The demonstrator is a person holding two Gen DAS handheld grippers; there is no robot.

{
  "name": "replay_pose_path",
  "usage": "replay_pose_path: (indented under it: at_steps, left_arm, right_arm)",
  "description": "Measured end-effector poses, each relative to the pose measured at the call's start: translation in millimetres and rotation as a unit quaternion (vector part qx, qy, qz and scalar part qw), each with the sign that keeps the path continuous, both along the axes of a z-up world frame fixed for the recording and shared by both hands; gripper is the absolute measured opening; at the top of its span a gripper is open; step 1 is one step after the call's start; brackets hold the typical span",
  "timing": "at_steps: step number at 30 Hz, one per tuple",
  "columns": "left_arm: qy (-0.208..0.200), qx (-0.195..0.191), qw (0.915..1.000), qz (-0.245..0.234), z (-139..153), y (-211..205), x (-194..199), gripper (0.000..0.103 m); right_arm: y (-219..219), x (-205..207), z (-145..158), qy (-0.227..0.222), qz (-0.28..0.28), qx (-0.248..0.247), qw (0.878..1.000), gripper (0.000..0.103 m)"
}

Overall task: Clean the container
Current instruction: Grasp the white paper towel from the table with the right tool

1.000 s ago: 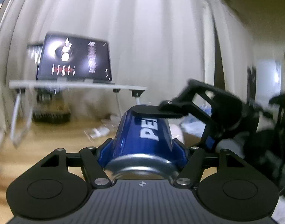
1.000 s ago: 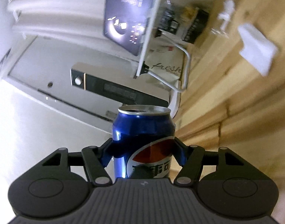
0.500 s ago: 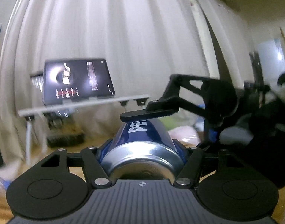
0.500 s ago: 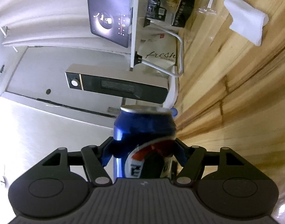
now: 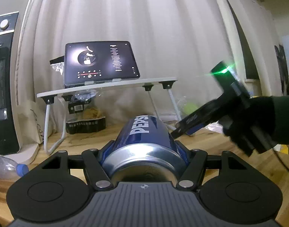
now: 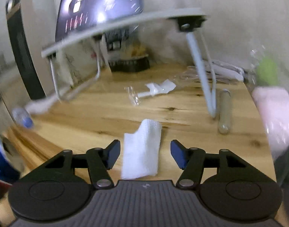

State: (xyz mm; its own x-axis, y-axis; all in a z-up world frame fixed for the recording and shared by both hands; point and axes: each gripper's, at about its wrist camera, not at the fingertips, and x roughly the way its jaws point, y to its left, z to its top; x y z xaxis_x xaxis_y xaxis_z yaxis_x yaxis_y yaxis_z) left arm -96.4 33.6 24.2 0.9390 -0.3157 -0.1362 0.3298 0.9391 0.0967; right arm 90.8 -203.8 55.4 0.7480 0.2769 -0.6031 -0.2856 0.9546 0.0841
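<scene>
My left gripper (image 5: pixel 144 149) is shut on a blue Pepsi can (image 5: pixel 144 132), which lies lengthwise between the jaws with its silver base toward the camera. My right gripper (image 6: pixel 143 154) is open and empty, its jaws on either side of a folded white tissue (image 6: pixel 142 149) that lies on the wooden table (image 6: pixel 110 113). In the left wrist view the right gripper (image 5: pixel 184 128) shows to the right of the can, apart from it, held in a black-gloved hand (image 5: pixel 248 124). A blue edge of the can (image 6: pixel 0 162) shows at the far left of the right wrist view.
A white folding stand (image 5: pixel 106 87) with a lit tablet (image 5: pixel 101 62) is at the back. A black heater (image 5: pixel 2 94) stands at left. A plastic bottle (image 5: pixel 8 168) lies at left. Clear wrappers (image 6: pixel 153 90), a grey tube (image 6: pixel 224 111) and a pink object (image 6: pixel 276 113) lie around.
My right gripper has let go of the can, opened and swung down over the tissue. My left gripper kept the can and levelled toward the tablet stand.
</scene>
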Motion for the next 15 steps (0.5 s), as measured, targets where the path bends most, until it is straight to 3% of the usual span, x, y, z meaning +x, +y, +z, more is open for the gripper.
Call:
replay_pose_path:
  at_steps: [3,6,8,9,10,15]
  left_arm:
    - [0.001,-0.007,1.0,0.0,-3,1,3,0.067]
    - [-0.003,-0.01,0.9999,-0.001,-3,1,3,0.067]
    - [-0.004,-0.006,1.0,0.002,-3,0,4,0.067]
    - [-0.003,-0.004,1.0,0.003,-3,-1,5,0.067]
    - [-0.003,-0.003,1.0,0.003,-3,-1,5,0.067]
    - [-0.003,0.005,1.0,0.005,-2,-4,8,0.067]
  right_arm:
    - [27,13,-11,-0.001,0.026,-0.06,0.998,0.062]
    - [41,26,-21,0.02,0.034,-0.084,0.996,0.058]
    - [48,31,-26,0.023,0.046,-0.107,0.993,0.03]
    - [50,34,-30,0.028,0.056,-0.113,0.992,0.022]
    - [47,37,-32,0.038,0.066,-0.094,0.993,0.011]
    - [35,36,-28,0.046,0.074,-0.044,0.995,0.009]
